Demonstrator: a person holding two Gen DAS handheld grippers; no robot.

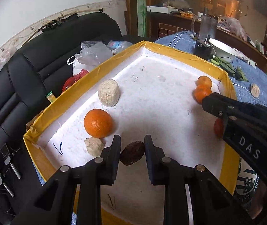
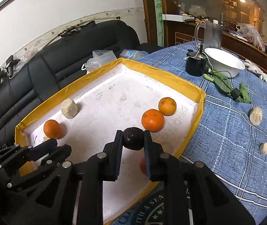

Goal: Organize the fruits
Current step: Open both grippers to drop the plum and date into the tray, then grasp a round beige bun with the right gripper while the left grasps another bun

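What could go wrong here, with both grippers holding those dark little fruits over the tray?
The right gripper pinches a dark round fruit only at its fingertips, so the fruit might slip and roll. It sits close to an orange; lowering it there could knock that orange into its neighbour. The left gripper holds a brown fruit beside a pale lump and could bump it.
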